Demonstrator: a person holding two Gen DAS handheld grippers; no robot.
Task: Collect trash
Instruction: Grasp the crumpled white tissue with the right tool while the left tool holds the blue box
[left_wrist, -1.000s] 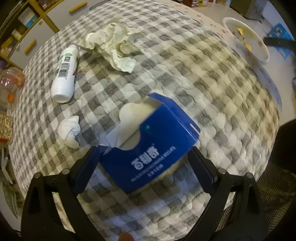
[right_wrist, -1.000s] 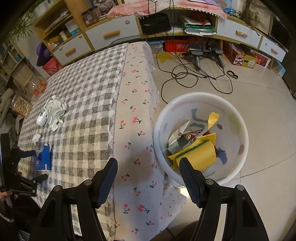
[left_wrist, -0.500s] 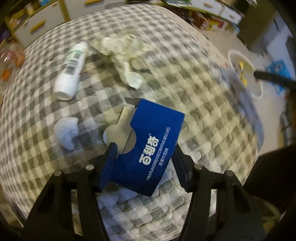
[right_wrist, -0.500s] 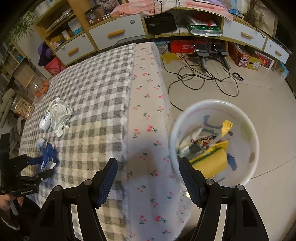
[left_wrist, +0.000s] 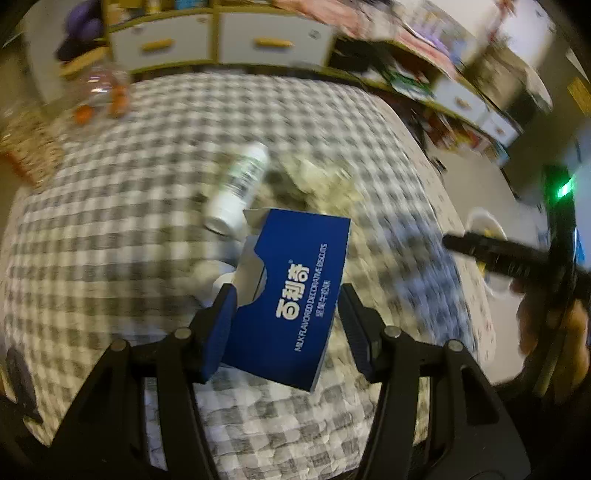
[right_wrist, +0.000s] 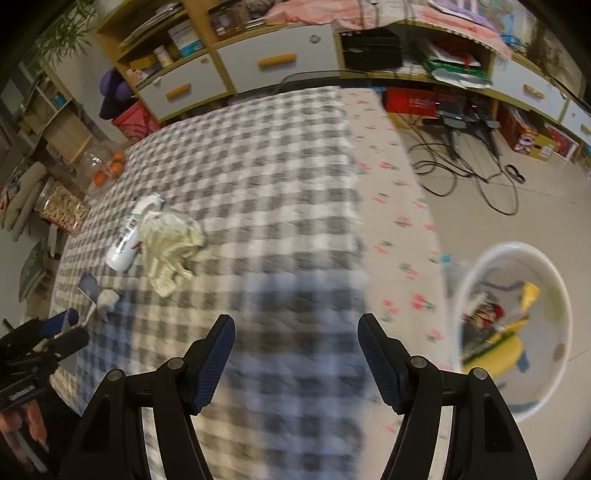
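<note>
So here's where I'm at. The counter (right_wrist: 258, 177), with its checked cloth, has junk sitting on the far left side. The white bin (right_wrist: 554, 291) is down on the floor past the right edge, and it's already got some stuff in it: yellow packaging and a few wrappers as far as I can tell, so part of the job looks done.

What's left on the cloth: a crumpled paper wad (right_wrist: 168, 240), a white bottle (right_wrist: 129, 236) lying on its side right against it, and a small white tissue ball (right_wrist: 107, 297) a bit nearer to me. Three pieces to go, plus the one I'm carrying.

That one is the blue biscuit box (left_wrist: 295, 295), flap torn open, and my left hand-held gripper (left_wrist: 284, 314) is pinching it by its sides, lifted off the cloth. It's clamped, not loose, judging by how the pads sit flush on both sides. It's well away from the bin, so it needs a trip across the counter and over the right edge.

My right hand-held gripper (right_wrist: 295, 354) is spread wide with nothing between the pads, hanging over the near part of the cloth, between the bin and the trash pile. I'd guess it's free to go for the paper wad or the bottle. Picture's pretty smeary, so small details are a wash.
</note>
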